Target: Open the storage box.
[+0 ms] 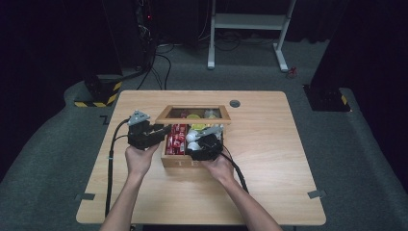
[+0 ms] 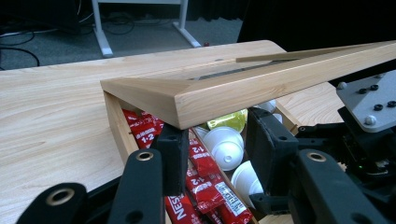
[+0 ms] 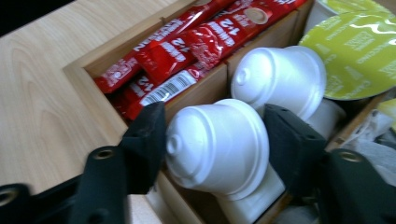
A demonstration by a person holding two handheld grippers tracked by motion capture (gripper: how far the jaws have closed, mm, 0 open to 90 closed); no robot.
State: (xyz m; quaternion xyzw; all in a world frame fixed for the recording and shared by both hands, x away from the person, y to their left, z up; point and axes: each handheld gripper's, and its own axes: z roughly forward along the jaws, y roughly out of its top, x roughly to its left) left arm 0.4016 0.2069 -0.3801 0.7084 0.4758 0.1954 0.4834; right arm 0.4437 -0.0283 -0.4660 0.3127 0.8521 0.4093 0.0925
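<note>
Nearest the lens in the right gripper view, the right gripper [image 3: 212, 154] has its two black jaws set either side of a white domed plastic coffee capsule [image 3: 217, 144]; both pads appear to touch its sides, so it reads as pinched, though firmness cannot be confirmed.

Taking the shallow wooden compartment box [image 1: 180, 161] on the pale wooden table [image 1: 269, 159] as landmark:

- Hinged wooden-framed glass lid [image 2: 224, 91]: raised over the box, its near corner above the left gripper [image 2: 212, 156]. Those jaws are spread, one beside the red sachets, the other near the capsules. Whether they prop the lid cannot be told.
- Red foil instant-coffee sachets [image 3: 187, 56]: packed in the box's left compartment.
- Second white capsule [image 3: 280, 77]: just behind the held one, touching or nearly so.
- Green foil-topped capsule [image 3: 359, 56]: beside these, further inside the box.

Risks, as judged:
1. The dome is smooth and tapered; a shallow pinch could let it squirt out.
2. Lifting could drag the neighbouring capsule.
3. If the left gripper shifts, the lid may drop onto the right gripper.
</note>
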